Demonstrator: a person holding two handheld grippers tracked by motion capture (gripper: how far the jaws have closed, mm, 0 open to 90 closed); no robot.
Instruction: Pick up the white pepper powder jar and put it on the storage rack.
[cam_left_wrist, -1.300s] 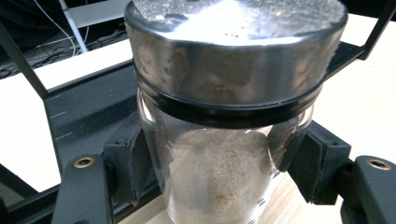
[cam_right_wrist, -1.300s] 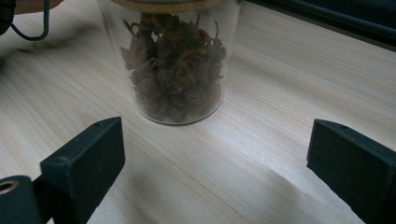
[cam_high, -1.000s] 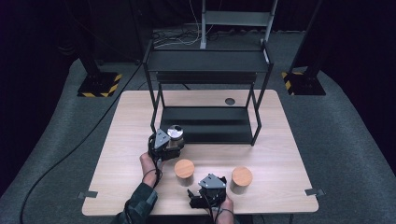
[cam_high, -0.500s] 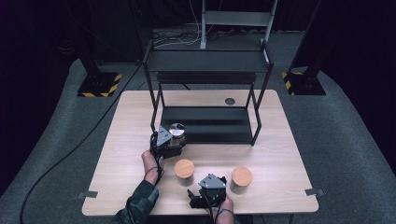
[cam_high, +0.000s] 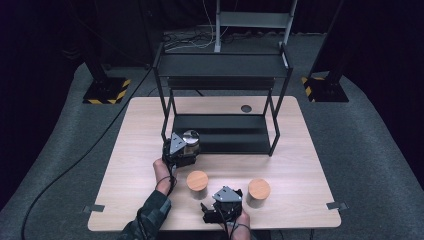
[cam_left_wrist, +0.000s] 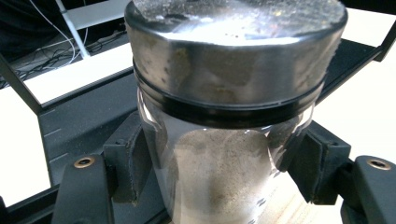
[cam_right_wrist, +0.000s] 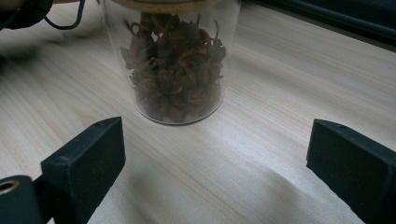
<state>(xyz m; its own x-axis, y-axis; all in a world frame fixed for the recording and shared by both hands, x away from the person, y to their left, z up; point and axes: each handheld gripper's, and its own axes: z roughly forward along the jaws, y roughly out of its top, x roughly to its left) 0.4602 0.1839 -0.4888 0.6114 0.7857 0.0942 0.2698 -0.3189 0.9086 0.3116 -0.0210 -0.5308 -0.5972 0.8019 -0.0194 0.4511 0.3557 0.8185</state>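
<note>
Left gripper view showed the left gripper (cam_left_wrist: 219, 179) squeezing a steel-lid jar (cam_left_wrist: 229, 116) at the rack's (cam_high: 220, 132) low shelf, likely to set it there. The right gripper (cam_right_wrist: 219, 172) waited open facing a spice jar (cam_right_wrist: 175, 65).

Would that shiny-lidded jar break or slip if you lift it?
The shiny-lidded jar looks like clear glass, so it could probably break if dropped. Its smooth wall may be slippery, though the left gripper clamps both sides. Its powder and metal lid likely add some weight.
</note>
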